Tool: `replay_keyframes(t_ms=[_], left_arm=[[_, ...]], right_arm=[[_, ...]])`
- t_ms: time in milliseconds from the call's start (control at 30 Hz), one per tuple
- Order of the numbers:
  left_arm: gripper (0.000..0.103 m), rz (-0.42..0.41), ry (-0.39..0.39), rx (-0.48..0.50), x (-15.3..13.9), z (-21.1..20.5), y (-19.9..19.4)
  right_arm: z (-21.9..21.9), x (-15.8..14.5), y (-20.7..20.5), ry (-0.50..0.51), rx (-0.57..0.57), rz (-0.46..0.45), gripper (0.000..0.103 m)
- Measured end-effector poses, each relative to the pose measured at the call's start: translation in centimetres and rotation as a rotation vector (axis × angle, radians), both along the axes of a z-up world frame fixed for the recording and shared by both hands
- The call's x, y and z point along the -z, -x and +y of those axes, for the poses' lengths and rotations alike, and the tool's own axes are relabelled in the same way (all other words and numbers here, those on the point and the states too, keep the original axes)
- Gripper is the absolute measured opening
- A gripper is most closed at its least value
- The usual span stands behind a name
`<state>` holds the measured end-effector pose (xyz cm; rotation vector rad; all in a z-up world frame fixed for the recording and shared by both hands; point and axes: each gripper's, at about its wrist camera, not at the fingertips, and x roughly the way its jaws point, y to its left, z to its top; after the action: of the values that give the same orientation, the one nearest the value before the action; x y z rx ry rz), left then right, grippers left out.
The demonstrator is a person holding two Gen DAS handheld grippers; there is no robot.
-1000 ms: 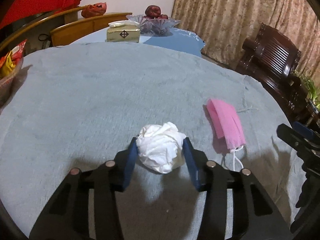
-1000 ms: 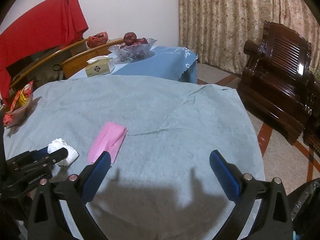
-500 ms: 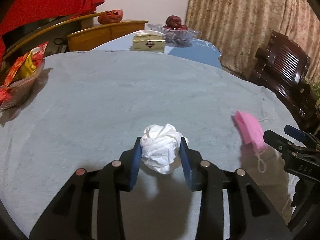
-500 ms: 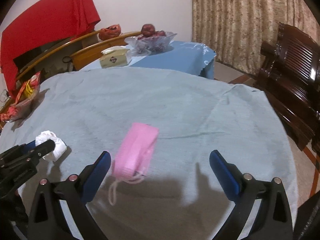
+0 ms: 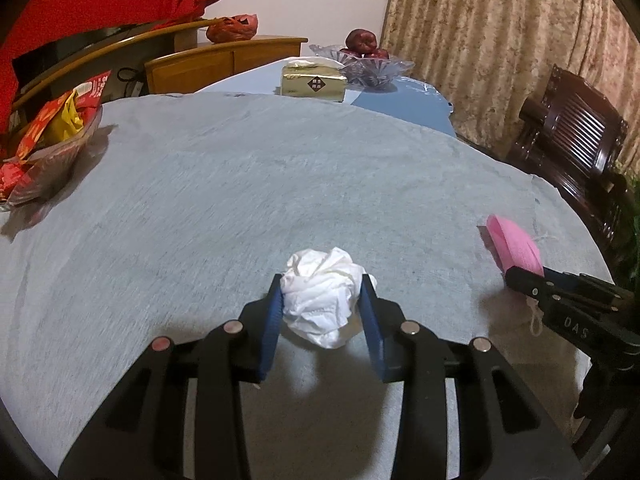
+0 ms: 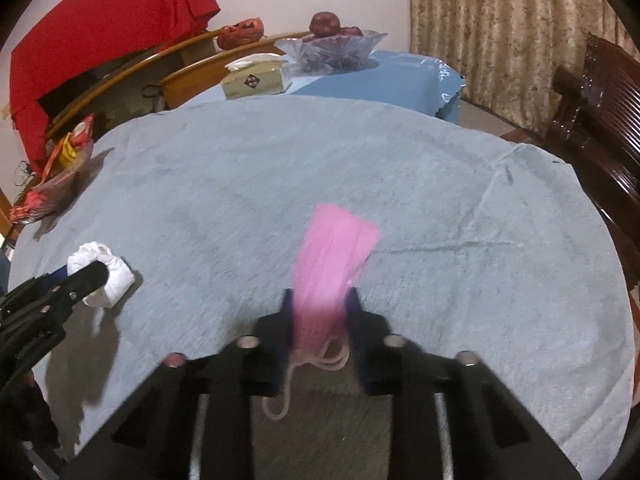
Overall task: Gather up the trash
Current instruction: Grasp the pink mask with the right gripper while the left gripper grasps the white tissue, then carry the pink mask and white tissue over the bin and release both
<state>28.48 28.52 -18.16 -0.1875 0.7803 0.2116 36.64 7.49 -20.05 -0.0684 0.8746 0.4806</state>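
A crumpled white tissue ball sits between the blue pads of my left gripper, which is shut on it just above the grey tablecloth. A folded pink face mask lies lengthwise in my right gripper, whose jaws are closing with the pads pressing on the mask's near end. Its ear loop dangles below the fingers. In the left wrist view the mask sticks out of the right gripper at the right edge. In the right wrist view the tissue and left gripper show at lower left.
A bowl of red and yellow snack packets stands at the table's left edge. Beyond the round table are a tissue box and a glass fruit bowl on a blue cloth. A dark wooden chair stands to the right.
My right gripper moved forward and down over the pink mask, and its wide jaws closed on it. My left gripper tightened on the tissue and shifted a little across the table.
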Motion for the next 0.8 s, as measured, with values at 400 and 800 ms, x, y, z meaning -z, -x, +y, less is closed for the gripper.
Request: replay_keyframes(t_ms=[400,800], left_arm=[[0.036,-0.031,-0.021,0.044,-2.7,-3.4,1.3],[0.036,-0.084,-0.018,0.117,-6.0,-9.0,3.9]], right_arm=[[-2.9,-3.4,2.5,-0.068,-0.006,-0.044,0.012],[-7.0,-7.8,6.6,-0.078,-0.009,-0.124,0.012]])
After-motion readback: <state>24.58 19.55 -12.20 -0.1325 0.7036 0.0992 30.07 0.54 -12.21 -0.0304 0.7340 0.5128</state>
